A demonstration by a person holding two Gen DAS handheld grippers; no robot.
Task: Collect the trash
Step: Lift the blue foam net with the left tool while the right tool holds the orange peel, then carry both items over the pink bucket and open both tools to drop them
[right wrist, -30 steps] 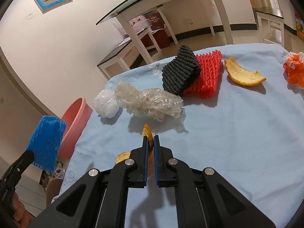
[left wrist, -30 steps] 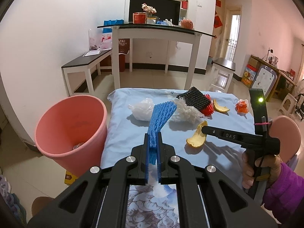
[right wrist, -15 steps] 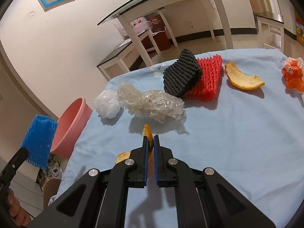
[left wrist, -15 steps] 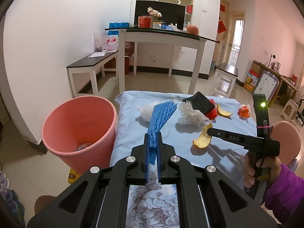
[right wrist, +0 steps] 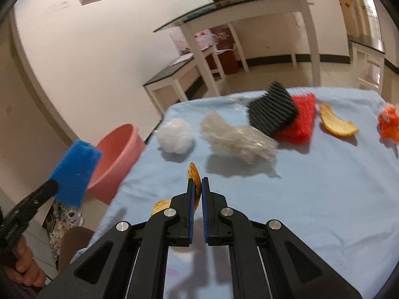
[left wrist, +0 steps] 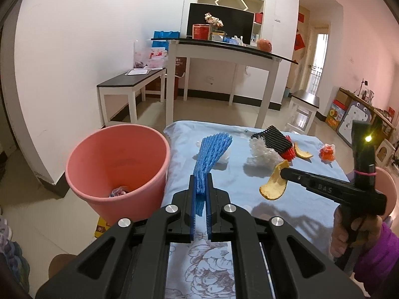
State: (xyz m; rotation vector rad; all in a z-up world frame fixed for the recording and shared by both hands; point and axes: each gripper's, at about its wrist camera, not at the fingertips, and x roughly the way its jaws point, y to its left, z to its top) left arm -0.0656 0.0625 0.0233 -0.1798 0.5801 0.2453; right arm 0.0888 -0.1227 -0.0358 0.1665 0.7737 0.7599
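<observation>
My left hand-held gripper [left wrist: 200, 184] is clamped on a blue foam net [left wrist: 212, 150], which stands up and forward from between the pads. My right hand-held gripper [right wrist: 197, 186] is clamped on a curved piece of orange peel [right wrist: 195, 174]; seen from the left wrist camera, the peel hangs below and ahead of that gripper's tip, clear of the cloth. The pink bin [left wrist: 119, 167] stands on the floor immediately left of my left hand-held gripper, beside the edge of the surface [right wrist: 311, 186], which is covered by a light blue cloth. A small piece of trash lies at the bottom of the bin. Ahead of my right hand-held gripper, items lie on the surface in a rough row: a white crumpled wad [right wrist: 175, 135] ahead and slightly left, a clear crumpled plastic wrap [right wrist: 237, 139] directly ahead, and a black foam net [right wrist: 273, 112] further ahead to the right, resting partly on a red foam net [right wrist: 299, 122]. A second orange peel [right wrist: 334, 123] lies right of the red net, apart from it. An orange-red wrapper [right wrist: 387, 124] lies at the far right edge. My right hand [left wrist: 349, 226], in a purple sleeve, grips the handle of the right hand-held gripper.
</observation>
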